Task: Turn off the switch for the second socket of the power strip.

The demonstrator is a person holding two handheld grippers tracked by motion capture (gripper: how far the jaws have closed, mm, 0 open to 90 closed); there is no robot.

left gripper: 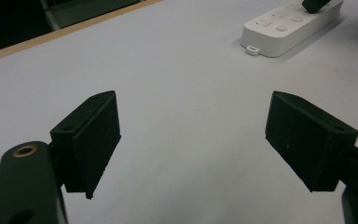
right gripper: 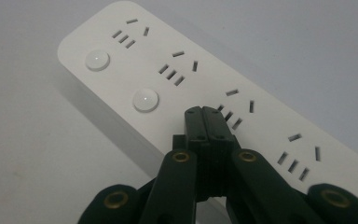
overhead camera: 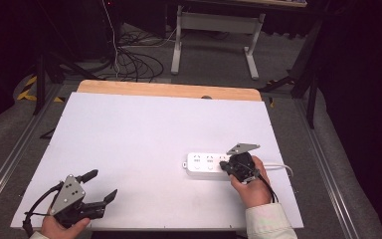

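Note:
A white power strip [overhead camera: 204, 163] [left gripper: 284, 28] [right gripper: 191, 65] lies flat on the white table [overhead camera: 144, 134], right of centre. It has several socket groups, and two round switches [right gripper: 97, 60] [right gripper: 145, 100] are visible. My right gripper [overhead camera: 225, 168] [right gripper: 203, 112] is shut with nothing between its jaws. Its tip rests down on the strip's top, beside the third socket group, where it covers the spot in line with the switches. The same gripper [left gripper: 314, 4] is on the strip in the left gripper view. My left gripper [overhead camera: 103, 184] [left gripper: 193, 116] is wide open and empty over bare table near the front left corner.
The strip's white cord [overhead camera: 278, 165] runs off to the right, toward the table's right edge. A wooden strip [overhead camera: 169, 89] borders the far edge. Beyond it, on the floor, are cables [overhead camera: 134, 59] and a white metal frame [overhead camera: 214, 25].

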